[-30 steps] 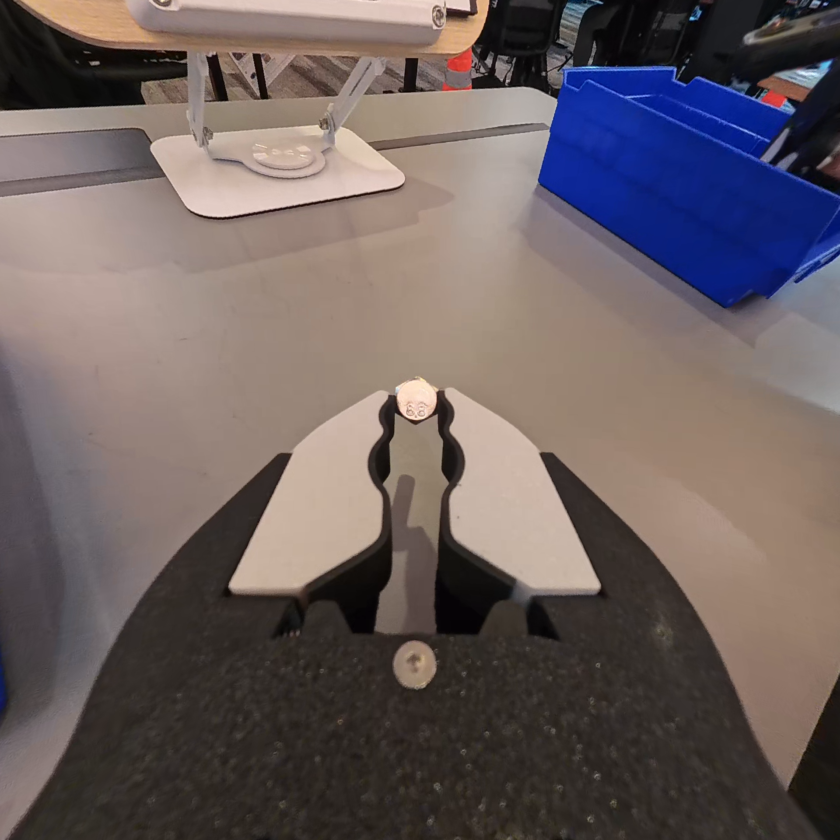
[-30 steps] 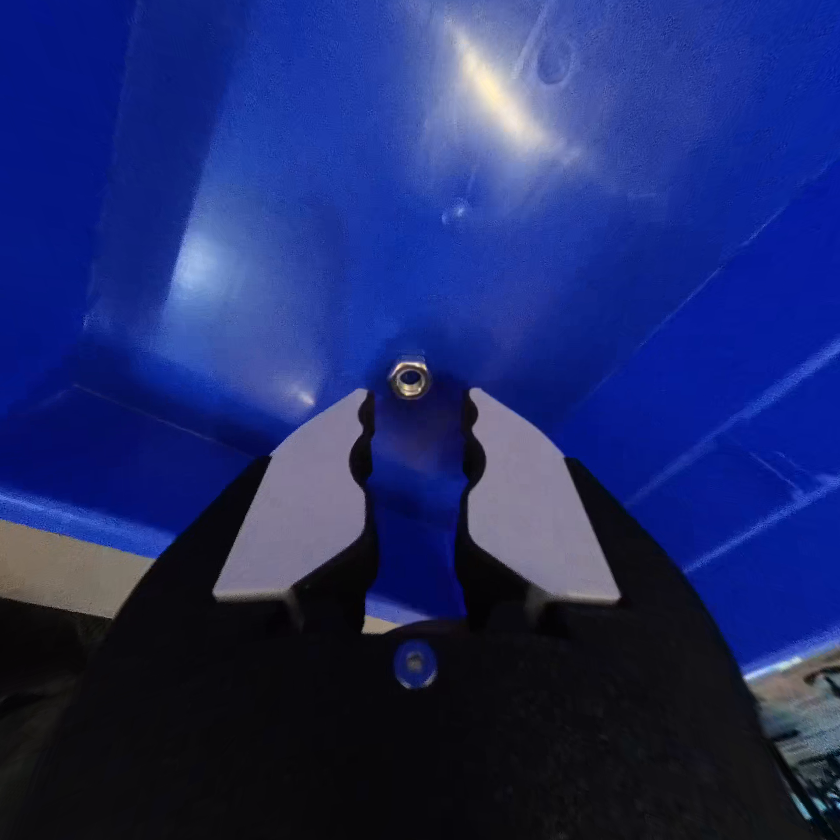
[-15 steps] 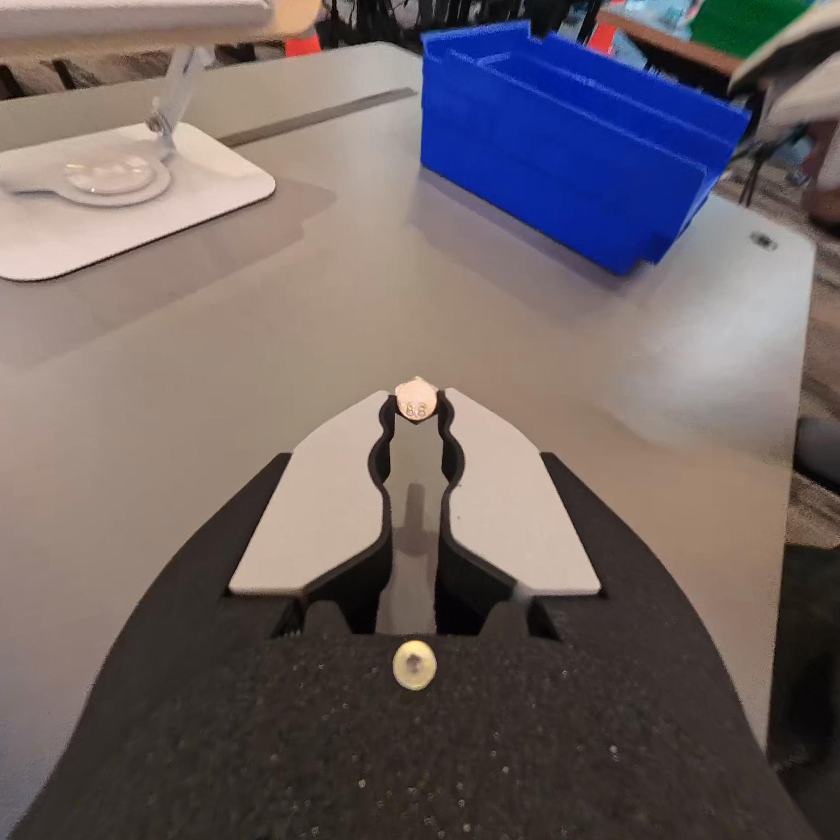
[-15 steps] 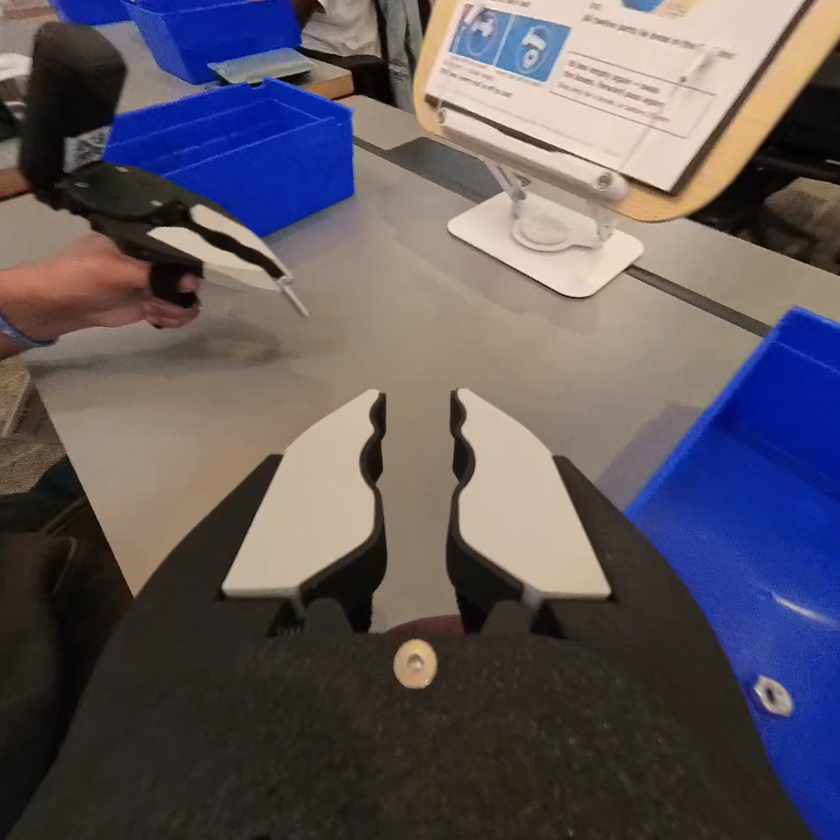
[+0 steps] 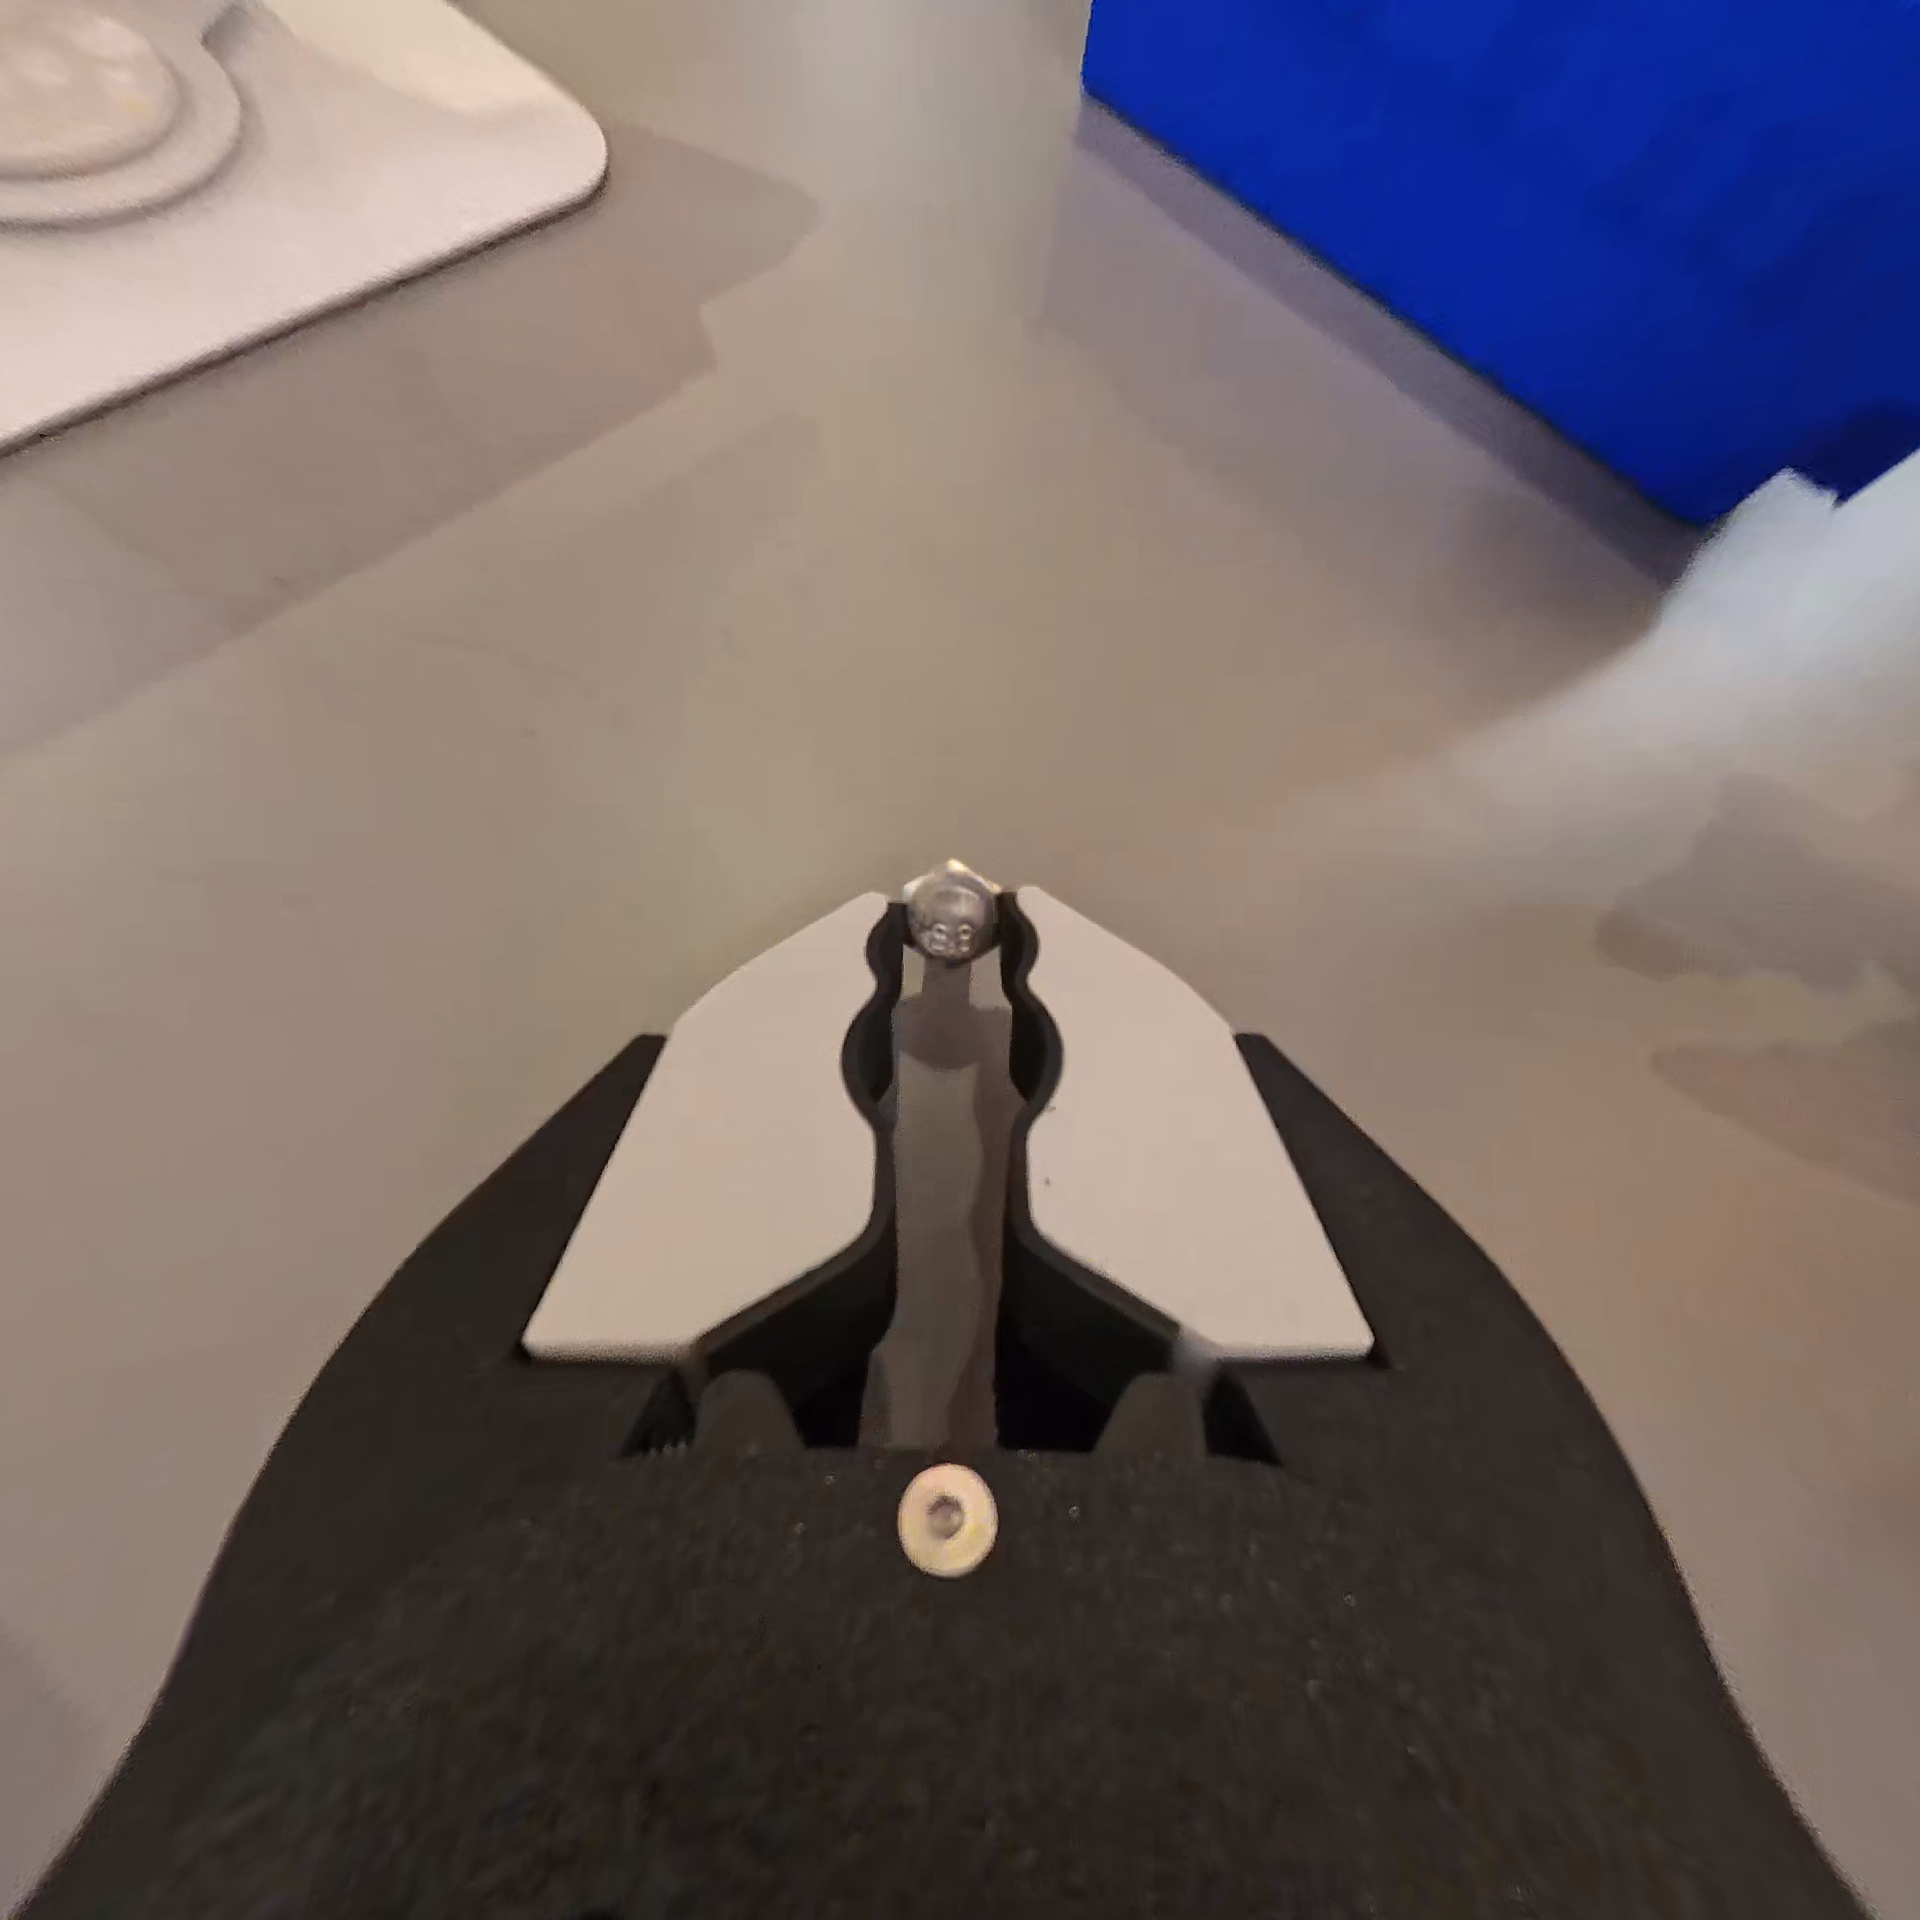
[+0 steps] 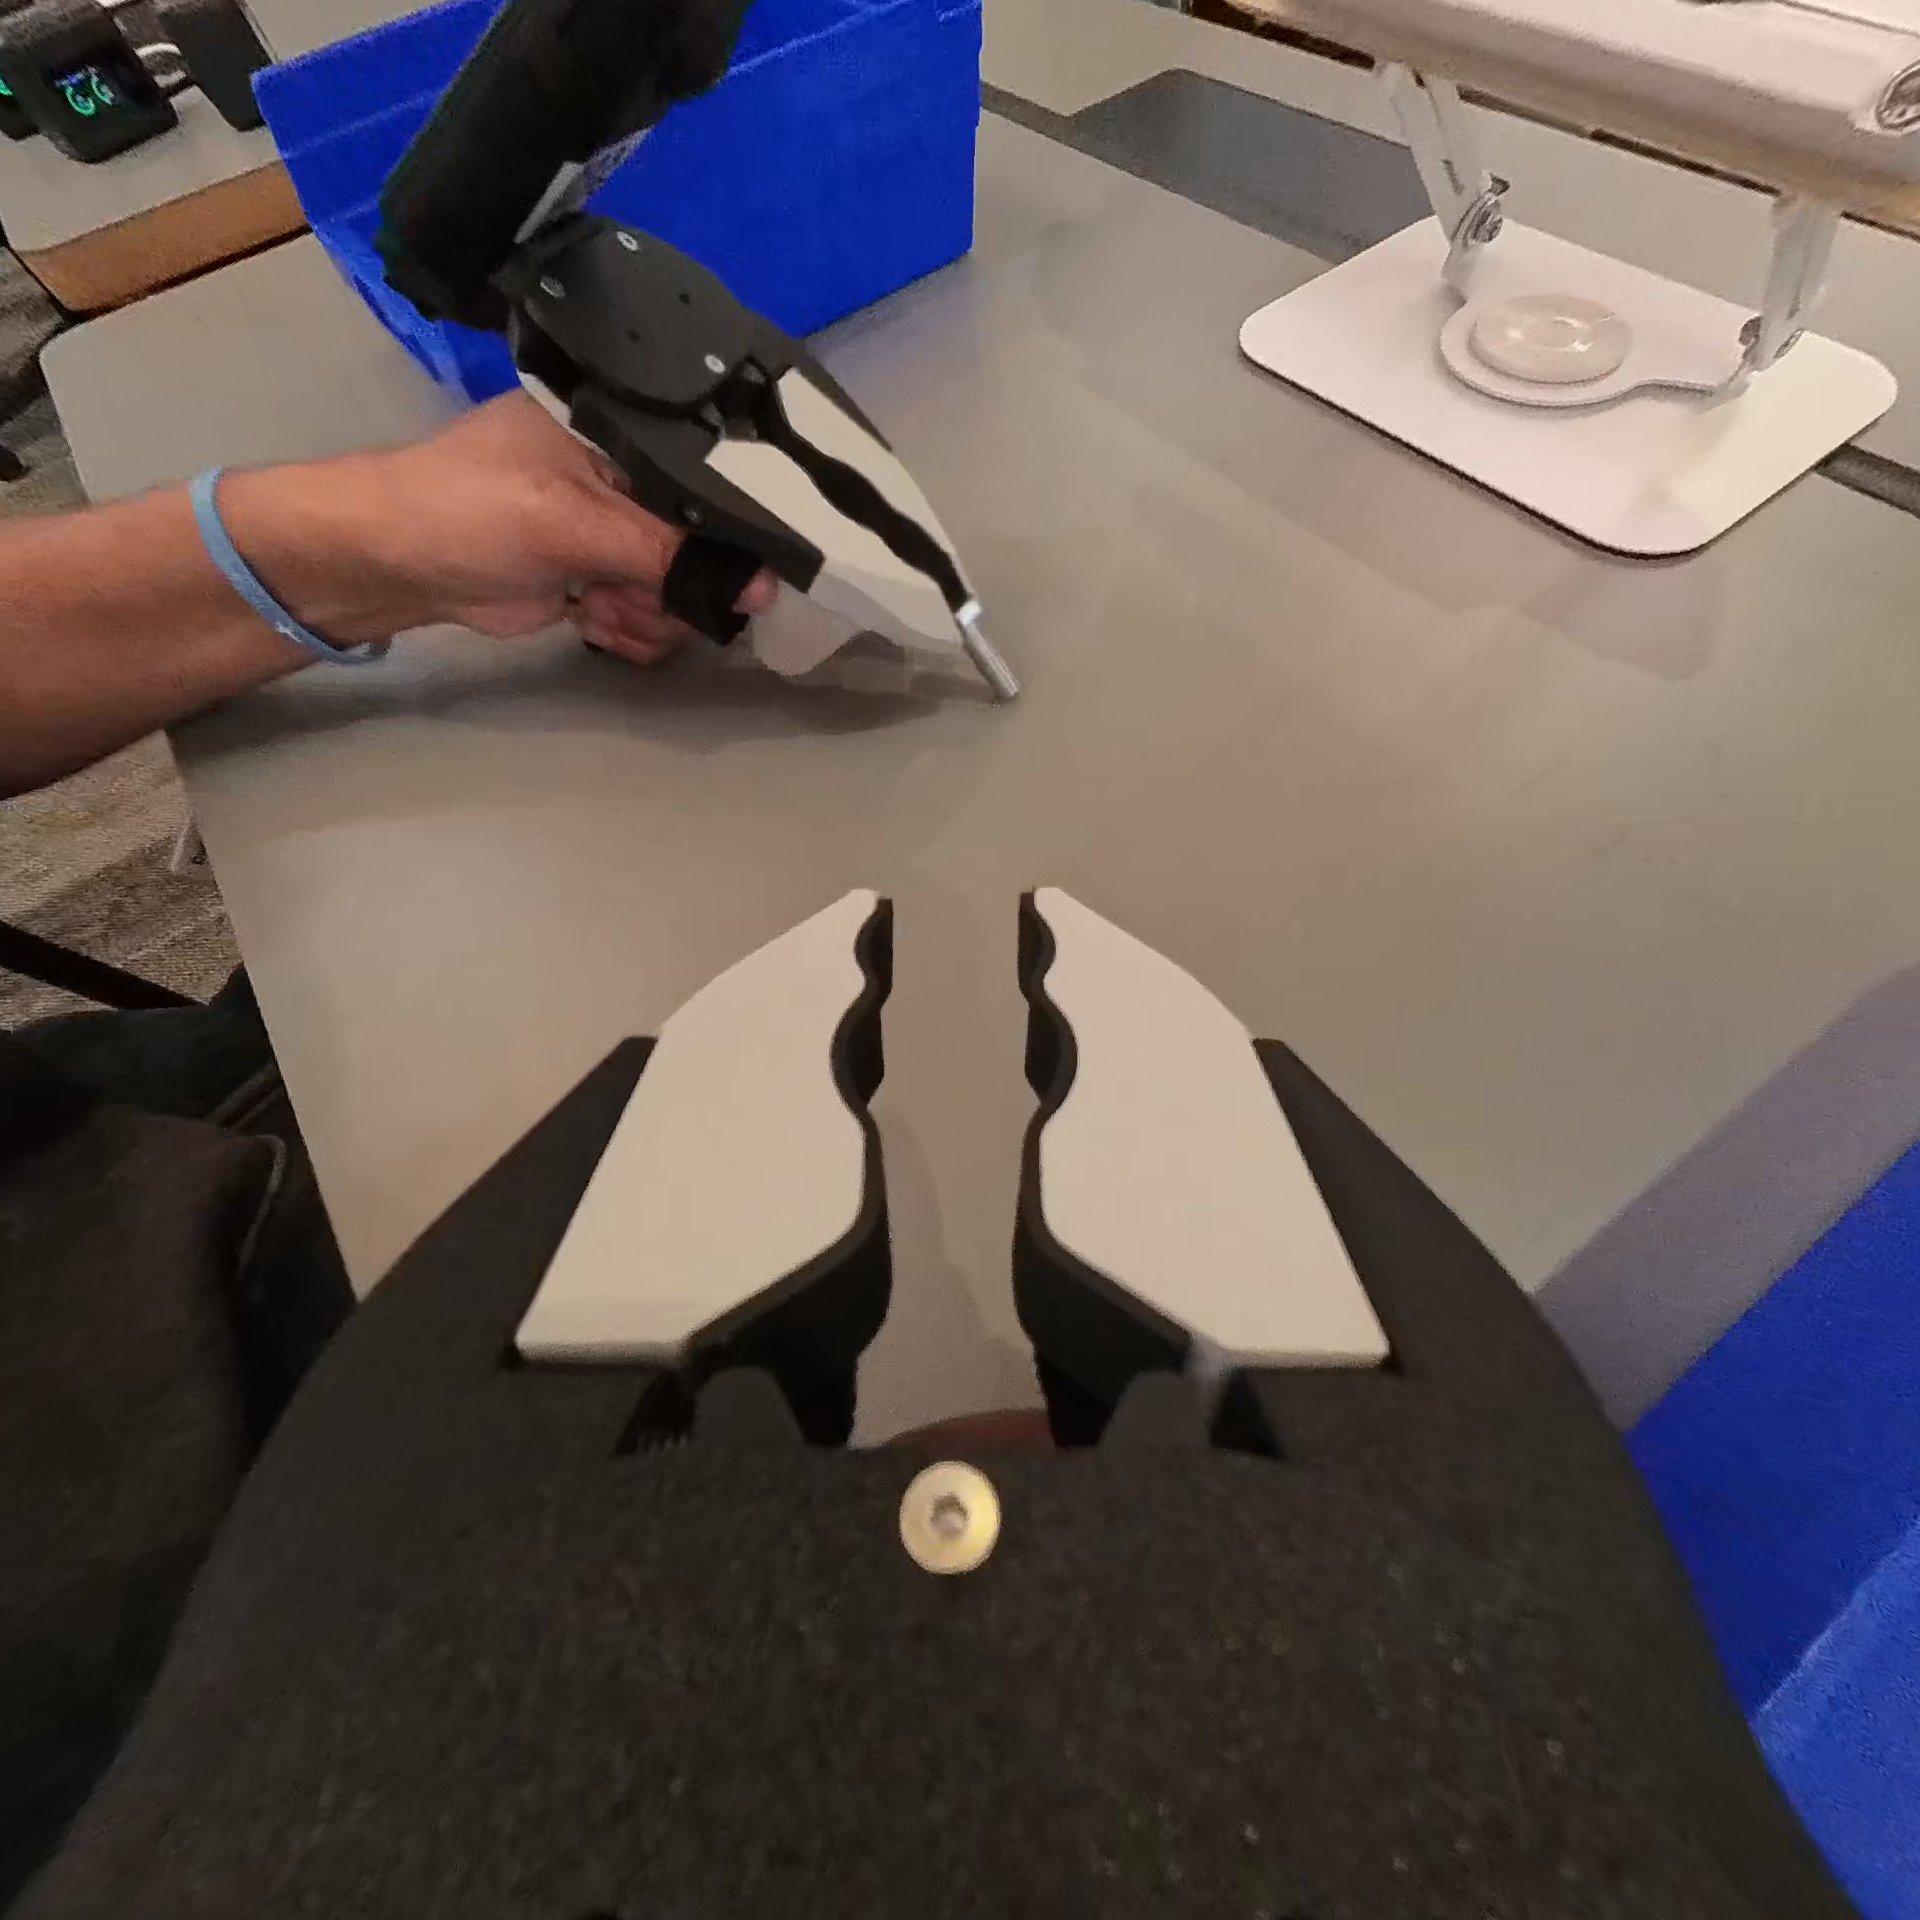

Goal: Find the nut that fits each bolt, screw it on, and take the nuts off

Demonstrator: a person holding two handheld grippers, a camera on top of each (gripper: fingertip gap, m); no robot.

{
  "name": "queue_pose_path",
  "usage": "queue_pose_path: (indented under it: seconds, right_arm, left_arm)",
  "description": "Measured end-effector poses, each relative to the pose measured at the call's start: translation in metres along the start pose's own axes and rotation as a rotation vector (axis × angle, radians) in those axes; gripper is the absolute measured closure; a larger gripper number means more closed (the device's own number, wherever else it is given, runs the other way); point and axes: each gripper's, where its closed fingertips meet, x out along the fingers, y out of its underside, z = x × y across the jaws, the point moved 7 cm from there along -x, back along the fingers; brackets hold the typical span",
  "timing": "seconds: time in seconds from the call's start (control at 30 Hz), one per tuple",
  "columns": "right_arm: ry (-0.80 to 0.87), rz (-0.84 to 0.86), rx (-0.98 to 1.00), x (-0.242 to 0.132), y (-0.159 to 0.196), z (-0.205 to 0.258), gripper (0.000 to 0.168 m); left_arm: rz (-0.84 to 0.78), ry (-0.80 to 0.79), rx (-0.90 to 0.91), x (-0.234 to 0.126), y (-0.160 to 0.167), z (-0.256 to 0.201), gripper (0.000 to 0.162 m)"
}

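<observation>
My left gripper [image 5: 952,902] is shut on a silver bolt [image 5: 948,920], gripped by its hex head at the fingertips. In the right wrist view the left gripper [image 6: 961,608] tilts down with the bolt [image 6: 985,657] pointing at the grey table [image 6: 1299,790], its shank tip at or just above the surface. My right gripper [image 6: 956,904] is open and empty above the table. A blurred pale shape [image 5: 1704,707] at the right of the left wrist view is probably the right gripper. No nut is in view.
A blue bin [image 6: 810,177] stands behind the left gripper, another blue bin [image 6: 1808,1403] at the right of the right wrist view. A blue bin [image 5: 1507,208] also shows in the left wrist view. A white stand base [image 6: 1558,395] sits at the back. A hand [image 6: 499,540] holds the left gripper. The tips of one gripper are about 15 centimetres away from the tips of the other. Measured from the fingertips, the blurred pale shape [image 5: 1704,707] is 15 centimetres or so from the right gripper and 25 centimetres from the left.
My right gripper left the blue bin, where a nut lay, and now faces the table, empty. My left gripper lowered and tilted the bolt toward the table.
</observation>
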Motion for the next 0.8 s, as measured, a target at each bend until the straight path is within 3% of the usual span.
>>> queue_pose_path:
  seconds: [0.17, 0.47, 0.63, 0.8]
  right_arm:
    - [-0.012, 0.040, -0.016, 0.010, 0.004, 0.005, 0.145]
    - [0.021, 0.089, -0.034, 0.037, 0.010, 0.011, 0.144]
    - [0.184, 0.128, 0.019, 0.070, 0.002, 0.012, 0.131]
    - [0.296, 0.136, 0.075, 0.139, -0.007, 0.034, 0.122]
  left_arm:
    - [0.158, -0.043, 0.039, -0.004, 0.018, -0.004, 0.145]
    - [0.130, -0.014, 0.033, -0.004, 0.019, -0.006, 0.140]
    - [0.006, -0.013, -0.037, -0.052, 0.023, -0.011, 0.131]
    - [-0.237, -0.055, -0.190, -0.112, 0.056, -0.026, 0.134]
